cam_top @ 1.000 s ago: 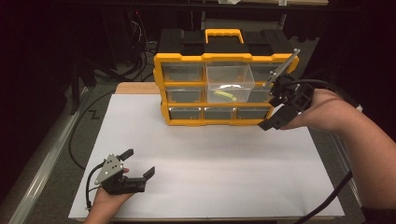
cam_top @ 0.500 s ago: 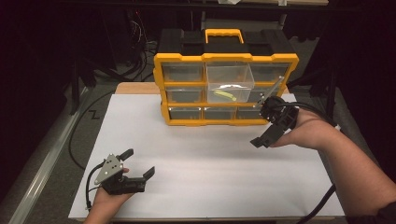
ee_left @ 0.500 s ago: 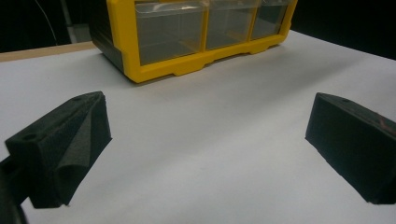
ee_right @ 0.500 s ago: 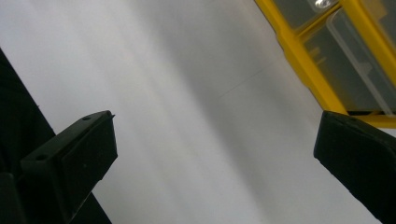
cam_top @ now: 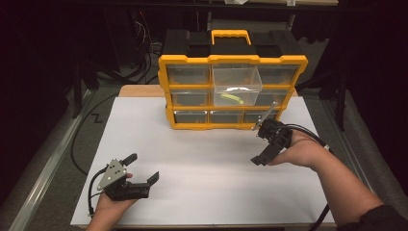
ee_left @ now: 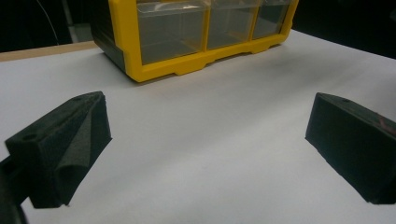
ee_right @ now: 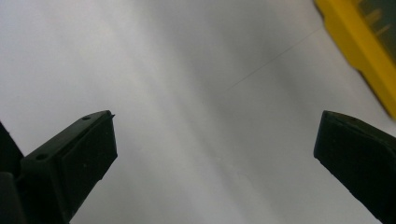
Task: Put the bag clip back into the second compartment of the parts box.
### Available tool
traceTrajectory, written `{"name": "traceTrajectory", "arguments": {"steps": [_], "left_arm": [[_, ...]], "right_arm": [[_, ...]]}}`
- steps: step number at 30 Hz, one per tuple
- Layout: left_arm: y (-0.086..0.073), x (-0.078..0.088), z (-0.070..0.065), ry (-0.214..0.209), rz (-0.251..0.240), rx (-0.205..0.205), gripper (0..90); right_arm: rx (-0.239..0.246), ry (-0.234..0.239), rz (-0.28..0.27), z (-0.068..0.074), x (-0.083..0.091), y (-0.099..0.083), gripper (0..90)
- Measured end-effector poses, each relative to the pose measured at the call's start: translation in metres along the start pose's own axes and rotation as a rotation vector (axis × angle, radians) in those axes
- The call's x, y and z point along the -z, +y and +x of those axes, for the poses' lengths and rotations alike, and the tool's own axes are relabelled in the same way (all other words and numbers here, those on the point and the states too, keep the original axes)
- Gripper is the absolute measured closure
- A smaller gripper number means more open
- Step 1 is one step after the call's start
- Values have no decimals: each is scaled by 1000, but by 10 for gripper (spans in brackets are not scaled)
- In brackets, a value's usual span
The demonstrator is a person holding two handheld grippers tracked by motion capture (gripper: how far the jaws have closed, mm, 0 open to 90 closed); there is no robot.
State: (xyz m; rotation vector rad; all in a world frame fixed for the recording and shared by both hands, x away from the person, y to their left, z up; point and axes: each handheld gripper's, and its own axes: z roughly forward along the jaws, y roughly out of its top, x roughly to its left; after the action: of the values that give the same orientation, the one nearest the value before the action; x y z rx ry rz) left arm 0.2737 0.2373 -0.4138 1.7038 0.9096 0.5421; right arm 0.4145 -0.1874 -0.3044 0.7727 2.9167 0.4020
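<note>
White paper [cam_top: 202,149] covers a table holding a yellow drawer organiser [cam_top: 233,91] at its far edge.

Left gripper [cam_top: 143,169] rests at the near left, jaws spread wide, holding nothing. Right gripper [cam_top: 262,143] hovers just in front of the organiser's right corner, jaws also wide and empty. One middle drawer [cam_top: 236,86] stands pulled out.

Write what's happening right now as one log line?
left claw: open, empty, low over white sheet | right claw: open, empty | yellow drawer box: middle top drawer pulled out
</note>
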Motion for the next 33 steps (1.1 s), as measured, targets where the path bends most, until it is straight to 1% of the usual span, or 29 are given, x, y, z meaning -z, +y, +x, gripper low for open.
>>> {"name": "traceTrajectory", "arguments": {"steps": [4,7,8,9,10,12,14,15,16,17,18,21,23,25,26,27,28,29,30,31,33], "left_arm": [[0,0,0,0,2,0,13],[0,0,0,-1,0,0,13],[0,-1,0,-1,1,2,13],[0,-1,0,-1,1,2,13],[0,-1,0,-1,0,1,13],[0,0,0,-2,-1,0,13],[0,0,0,-2,-1,1,13],[0,0,0,-1,0,1,13],[0,0,0,-1,0,2,13],[0,0,0,0,-1,1,13],[0,0,1,2,0,3,13],[0,0,1,4,-2,5,13],[0,0,1,4,-1,6,13],[0,0,1,4,1,7,13],[0,0,1,5,1,7,13],[0,-1,1,5,1,7,13],[0,-1,1,6,2,6,14],[0,-1,1,6,3,5,14],[0,-1,1,7,4,6,13],[0,-1,2,7,5,5,13],[-1,-1,3,9,6,11,13]], "right_arm": [[-4,6,17,2,-25,-6,0],[-23,1,31,3,-38,-9,0],[-29,2,32,3,-47,-12,0],[-29,2,32,3,-47,-12,0],[-48,7,35,3,-57,-15,0],[-48,9,35,3,-60,-16,0],[-54,19,37,4,-73,-20,0],[-54,19,37,4,-73,-20,0],[-53,19,30,4,-78,-22,0],[-53,19,30,4,-78,-22,0],[-60,19,16,5,-83,-25,0],[-68,13,0,5,-84,-27,0],[-75,-7,-52,5,-84,-30,0],[-99,-25,-101,6,-83,-34,0],[-112,-22,-168,7,-81,-38,0],[-112,-22,-168,7,-81,-38,0],[-123,-24,-222,9,-81,-42,0],[-123,-24,-222,9,-81,-42,0],[-126,-25,-249,10,-81,-44,0],[-139,-36,-305,13,-80,-48,0],[-154,-36,-356,15,-80,-52,0]]}}
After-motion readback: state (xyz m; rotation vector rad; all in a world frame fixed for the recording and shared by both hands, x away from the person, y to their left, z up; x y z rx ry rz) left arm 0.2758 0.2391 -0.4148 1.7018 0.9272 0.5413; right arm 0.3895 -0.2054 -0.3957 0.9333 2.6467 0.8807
